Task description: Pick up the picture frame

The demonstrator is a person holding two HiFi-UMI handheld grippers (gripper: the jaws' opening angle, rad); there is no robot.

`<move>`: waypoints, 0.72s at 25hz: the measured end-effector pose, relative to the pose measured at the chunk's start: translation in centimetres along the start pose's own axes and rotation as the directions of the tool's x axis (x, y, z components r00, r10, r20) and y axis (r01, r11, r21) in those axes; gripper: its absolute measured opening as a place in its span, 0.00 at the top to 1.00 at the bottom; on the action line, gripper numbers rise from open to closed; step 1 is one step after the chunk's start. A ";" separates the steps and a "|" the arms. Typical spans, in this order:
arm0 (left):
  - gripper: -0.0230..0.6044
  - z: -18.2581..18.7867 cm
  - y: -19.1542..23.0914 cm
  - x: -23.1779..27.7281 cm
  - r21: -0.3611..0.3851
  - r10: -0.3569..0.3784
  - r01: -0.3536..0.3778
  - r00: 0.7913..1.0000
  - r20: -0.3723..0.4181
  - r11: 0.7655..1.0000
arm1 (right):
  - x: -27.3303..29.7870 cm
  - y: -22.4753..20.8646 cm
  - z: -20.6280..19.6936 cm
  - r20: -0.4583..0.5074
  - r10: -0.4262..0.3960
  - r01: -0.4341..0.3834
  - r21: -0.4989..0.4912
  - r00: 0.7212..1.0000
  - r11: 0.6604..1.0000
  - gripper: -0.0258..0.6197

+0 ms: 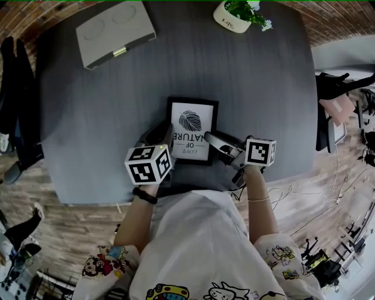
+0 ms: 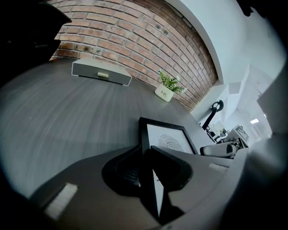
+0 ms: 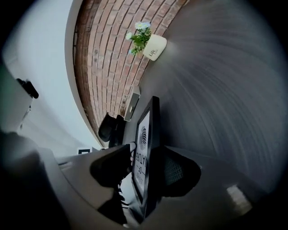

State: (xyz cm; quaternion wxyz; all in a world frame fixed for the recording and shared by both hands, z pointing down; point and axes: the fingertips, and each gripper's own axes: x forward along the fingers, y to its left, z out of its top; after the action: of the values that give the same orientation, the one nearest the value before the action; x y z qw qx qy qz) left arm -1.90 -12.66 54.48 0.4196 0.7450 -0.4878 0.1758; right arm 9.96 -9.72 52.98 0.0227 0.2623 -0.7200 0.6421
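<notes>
left gripper [image 2: 146,156]: jaws narrow, clamped on picture frame [image 1: 192,126] left edge | right gripper [image 3: 150,162]: jaws wide, straddling right edge (pads not pressing) | frame near-middle of table [image 1: 99,111]

In the middle of the dark grey wood-grain table [image 1: 88,117] I see the black-framed fingerprint picture [image 1: 192,129], with my left gripper [image 1: 162,138] at its near left corner and my right gripper [image 1: 212,139] at its right edge. A grey latched box [image 1: 115,32] and a white potted plant [image 1: 237,14] sit at the far edge.
</notes>
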 end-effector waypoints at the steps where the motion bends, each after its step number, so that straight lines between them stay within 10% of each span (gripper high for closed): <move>1: 0.84 0.0 0.0 0.0 -0.003 -0.001 0.001 1.000 -0.001 1.000 | 0.0 0.3 0.1 0.005 0.026 -0.026 0.018 1.000 0.999 0.66; 18: 0.84 -0.1 -0.1 0.0 -0.023 -0.015 0.015 1.000 -0.012 1.000 | 2.2 2.3 1.0 -0.007 0.217 -0.215 0.104 0.976 0.971 0.72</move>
State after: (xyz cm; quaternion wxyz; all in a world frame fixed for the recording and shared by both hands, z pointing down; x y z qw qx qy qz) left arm -1.83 -12.56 54.47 0.4325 0.7428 -0.4814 0.1717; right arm 7.49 -11.36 51.53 -0.0545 0.1774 -0.7100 0.6793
